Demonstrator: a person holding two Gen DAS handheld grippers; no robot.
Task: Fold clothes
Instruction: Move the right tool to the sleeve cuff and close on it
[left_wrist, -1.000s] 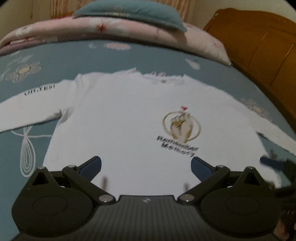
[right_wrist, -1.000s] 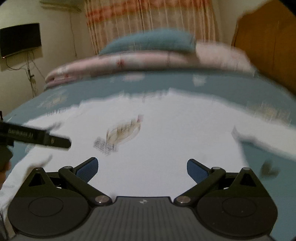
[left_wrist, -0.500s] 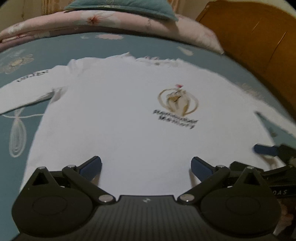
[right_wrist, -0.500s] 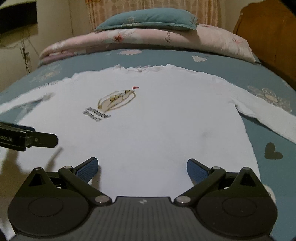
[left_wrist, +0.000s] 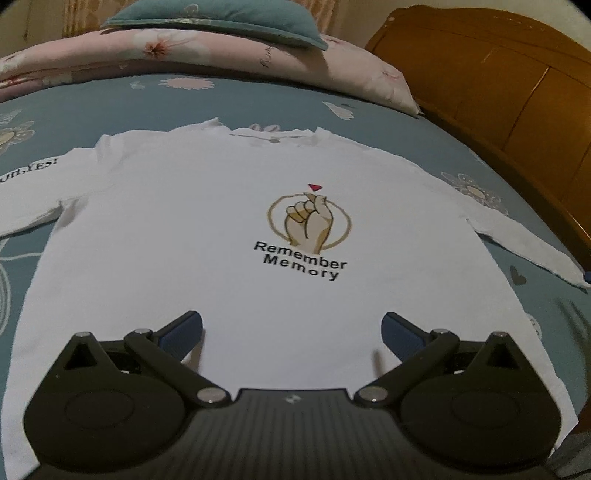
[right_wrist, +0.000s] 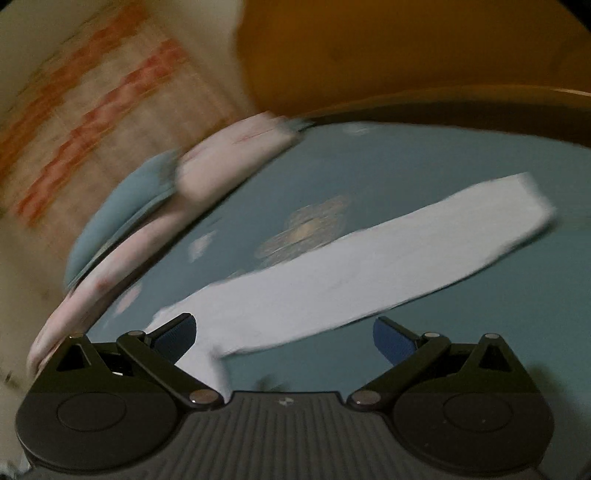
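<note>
Shirt: white long-sleeved shirt (left_wrist: 207, 240) flat, print up, on the blue bedsheet (left_wrist: 258, 99); both sleeves spread outward.
Left gripper (left_wrist: 291, 332): jaws wide, empty, over the hem.
Right gripper (right_wrist: 284, 334): jaws wide, empty, facing the right sleeve (right_wrist: 369, 266); view blurred.
Technique: pinch the cuff; fold the sleeve across the chest, smooth.

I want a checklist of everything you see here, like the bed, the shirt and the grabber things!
Surface: bed with blue flowered sheet.
Job's things: white long-sleeved shirt lies flat, front up, not yet folded; right sleeve stretched out on the sheet.
Clutter: nothing seen.
Grippers: left gripper open over the shirt's hem; right gripper open, pointing at the sleeve, view blurred.
Cables: nothing seen.
Surroundings: pink quilt and teal pillow at the far end, wooden headboard, striped curtain.
</note>
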